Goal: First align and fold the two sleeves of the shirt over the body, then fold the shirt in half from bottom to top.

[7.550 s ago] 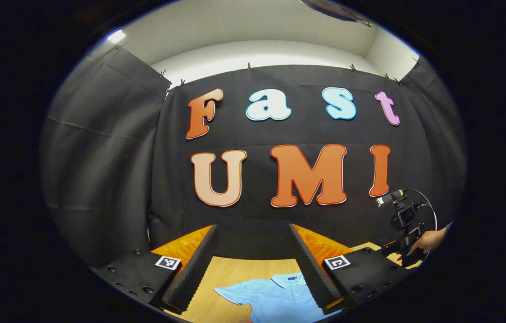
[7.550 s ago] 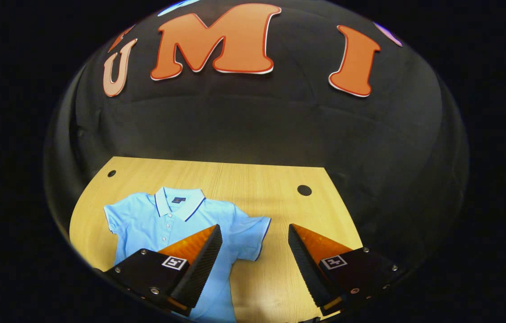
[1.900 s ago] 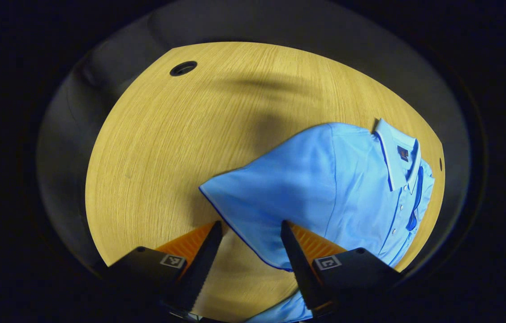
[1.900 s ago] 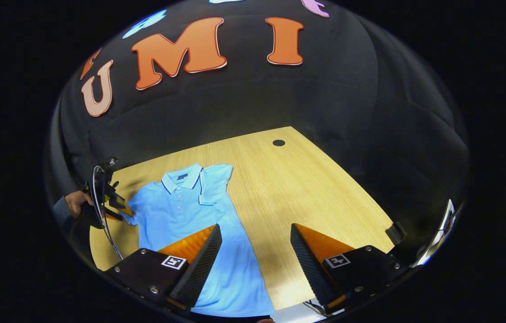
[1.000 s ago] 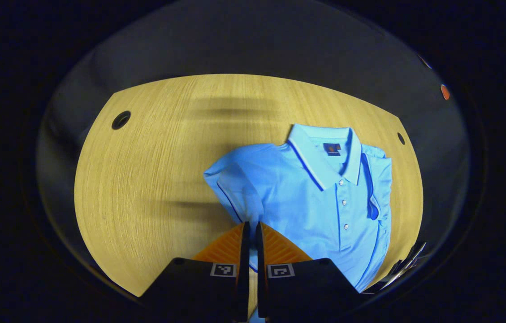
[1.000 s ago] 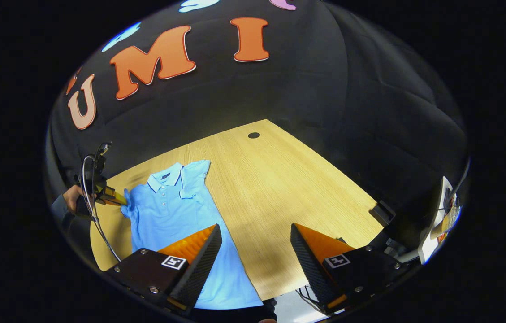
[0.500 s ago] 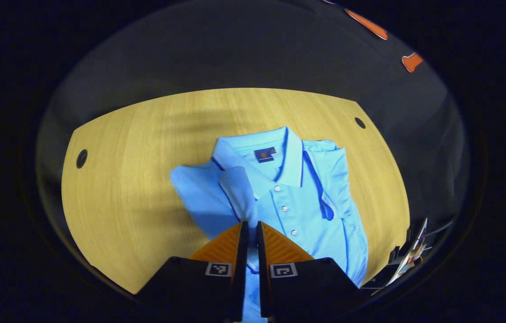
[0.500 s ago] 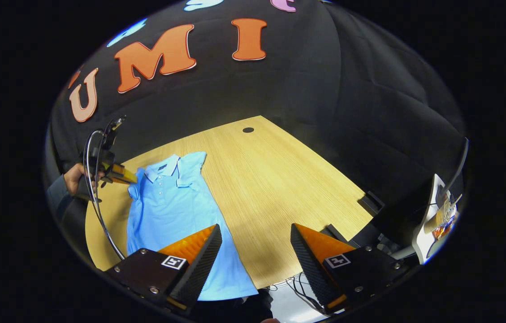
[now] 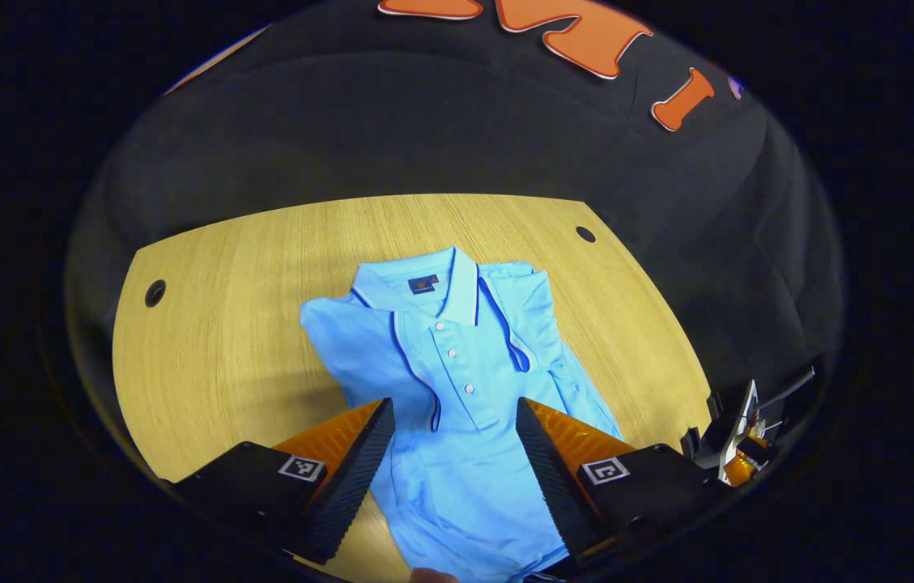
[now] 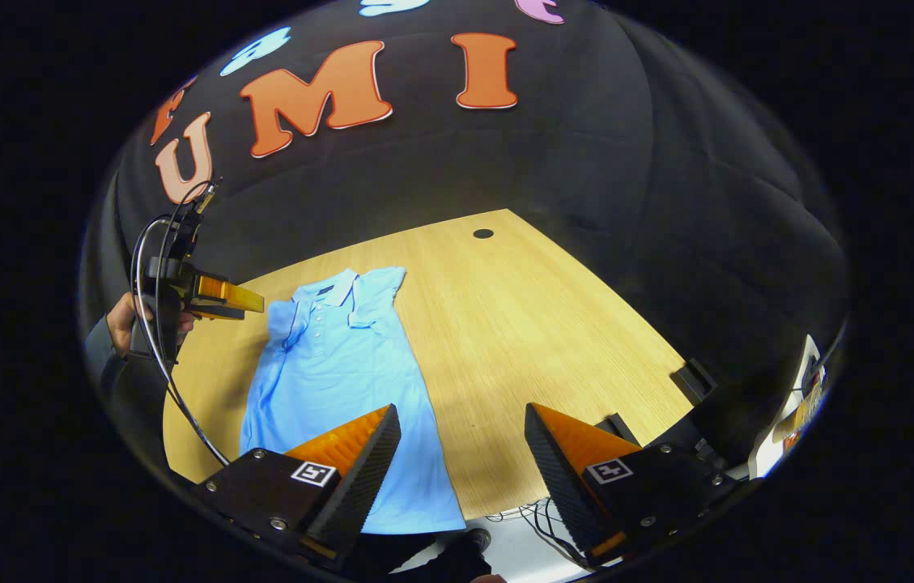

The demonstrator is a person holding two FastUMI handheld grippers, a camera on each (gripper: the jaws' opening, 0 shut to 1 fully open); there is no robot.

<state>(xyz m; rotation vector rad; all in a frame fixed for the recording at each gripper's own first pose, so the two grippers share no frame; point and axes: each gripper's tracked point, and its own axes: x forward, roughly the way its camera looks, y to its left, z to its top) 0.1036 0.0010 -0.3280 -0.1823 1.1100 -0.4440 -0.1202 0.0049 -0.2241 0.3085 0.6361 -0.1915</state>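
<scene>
Left gripper view: the left tool [image 9: 450, 453] hangs released above the light-blue polo shirt [image 9: 457, 380] on the wooden tabletop [image 9: 246, 275]; half a second ago it was clenched on the sleeve, now both sleeves lie folded over the body. The collar's small dark label is unreadable.

Right gripper view: the right tool [image 10: 461, 461] hovers released near the shirt's hem; a hand [image 10: 123, 320] holds the left tool beside the collar.

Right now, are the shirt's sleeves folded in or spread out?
Folded in: both sleeves lie over the shirt body; the bottom half remains unfolded.
</scene>
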